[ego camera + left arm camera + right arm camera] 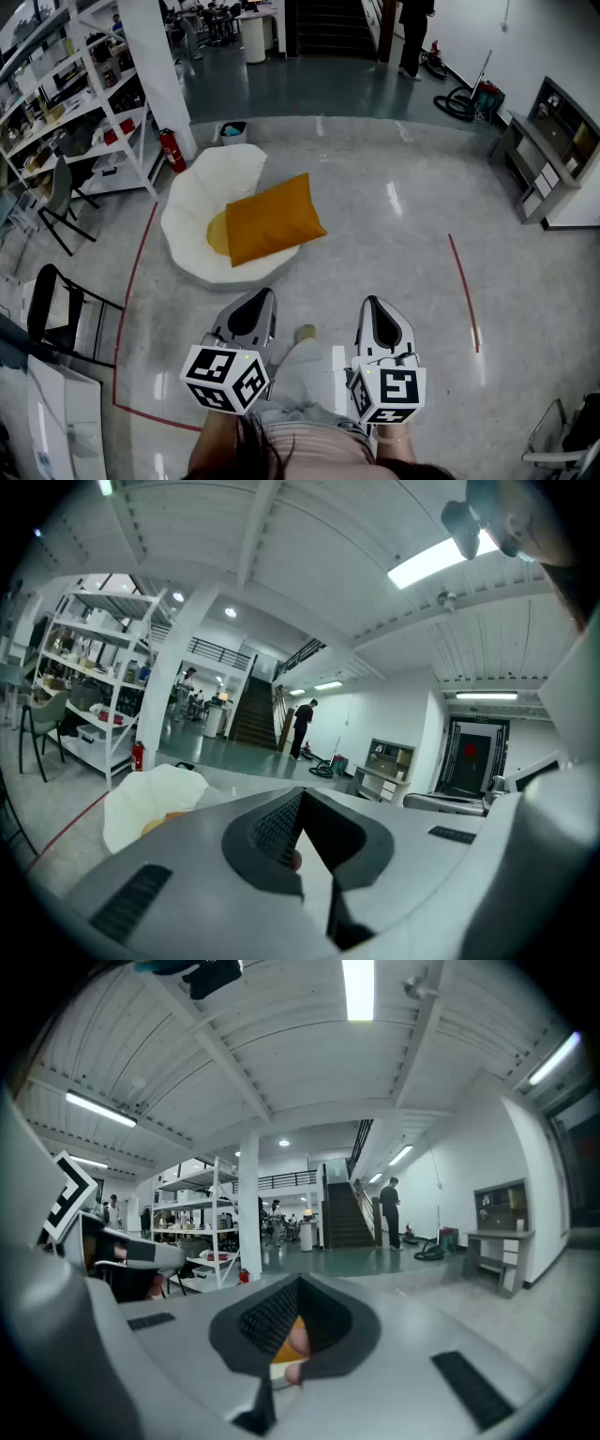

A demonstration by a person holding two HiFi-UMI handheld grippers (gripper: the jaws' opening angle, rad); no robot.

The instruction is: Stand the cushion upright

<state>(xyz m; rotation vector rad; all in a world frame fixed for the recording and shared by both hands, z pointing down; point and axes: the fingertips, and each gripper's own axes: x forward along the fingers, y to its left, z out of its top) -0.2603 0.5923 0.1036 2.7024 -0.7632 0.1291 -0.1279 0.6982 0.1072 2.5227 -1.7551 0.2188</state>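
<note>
Standing well back from the seat, the person holds the left gripper (253, 309) and the right gripper (378, 317) side by side at the bottom of the head view, both aimed roughly level across the floor (394, 244) towards the work. The orange cushion (272, 218) lies in the upper-left middle of that view. It rests flat and slightly askew on a white floor seat (199, 192), with its right-hand corner poking over the rim and a yellow pad (217, 234) just showing beneath its left edge. It has not been stood up, and it is well apart from both tools. That gap probably explains the posture: with nothing in reach, the fingers (272, 829) of the left gripper are clenched together on nothing, and the fingers (267, 1316) of the right gripper are likewise closed and empty. In the left gripper view the seat (150, 799) sits low at the left, beyond the closed tips. A red tape line (131, 281) runs along the floor at the seat's left, with a fire extinguisher (172, 150) and shelving (66, 89) further up and left. By the look of it this is the approach stage. The next move likely calls for walking in, releasing both pairs of fingers, and taking the cushion at opposite edges so it can be tipped against the seat's raised back.
</note>
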